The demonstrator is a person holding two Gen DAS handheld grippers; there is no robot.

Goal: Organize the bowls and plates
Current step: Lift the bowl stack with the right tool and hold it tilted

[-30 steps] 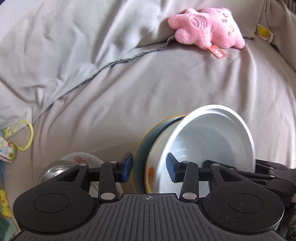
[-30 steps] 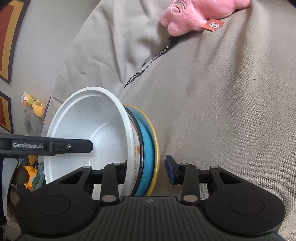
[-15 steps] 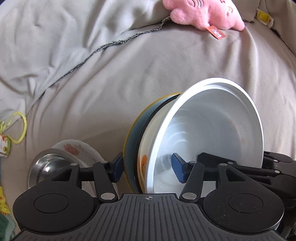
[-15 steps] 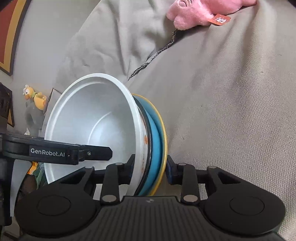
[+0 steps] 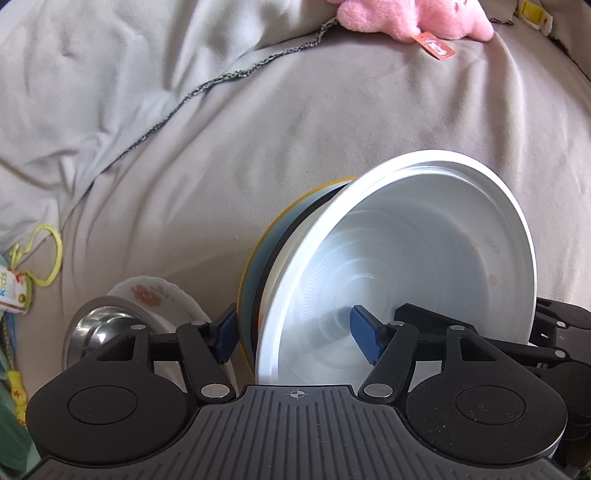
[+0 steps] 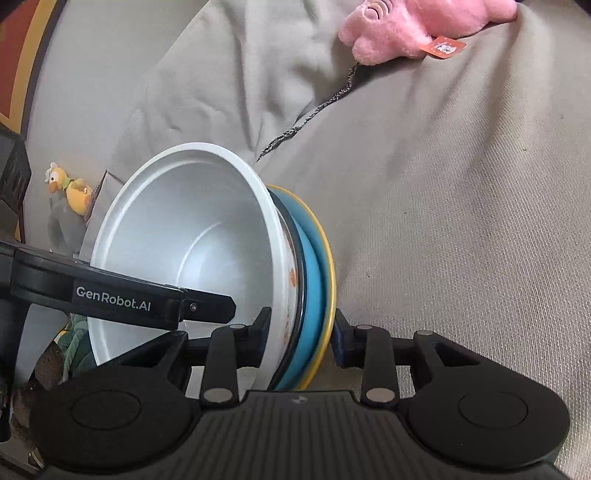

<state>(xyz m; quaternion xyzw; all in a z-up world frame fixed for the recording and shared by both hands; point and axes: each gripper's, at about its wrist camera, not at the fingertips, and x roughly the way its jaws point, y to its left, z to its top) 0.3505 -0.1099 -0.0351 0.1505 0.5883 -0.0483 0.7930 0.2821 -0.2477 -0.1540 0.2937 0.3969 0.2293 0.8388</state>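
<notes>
A: Bowls, nested and tipped on edge: a white bowl sits inside a blue plate with a yellow rim, the stack standing on the grey bedcover.

B: Any writing?

A: "GenRobot.AI" on the left gripper's finger in the right wrist view; "Kids" on a small tag at the left edge.

B: Room around it?

A: Open cover beyond and to the right of the stack. A floral plate and a steel bowl lie close by on its left, and a pink plush toy lies well apart up the bed.

B: Grippers?

A: The right gripper pinches the stack's edge, both pads touching. The left gripper is spread wide, one pad inside the white bowl, the other just outside the yellow rim, seemingly not clamped.
</notes>
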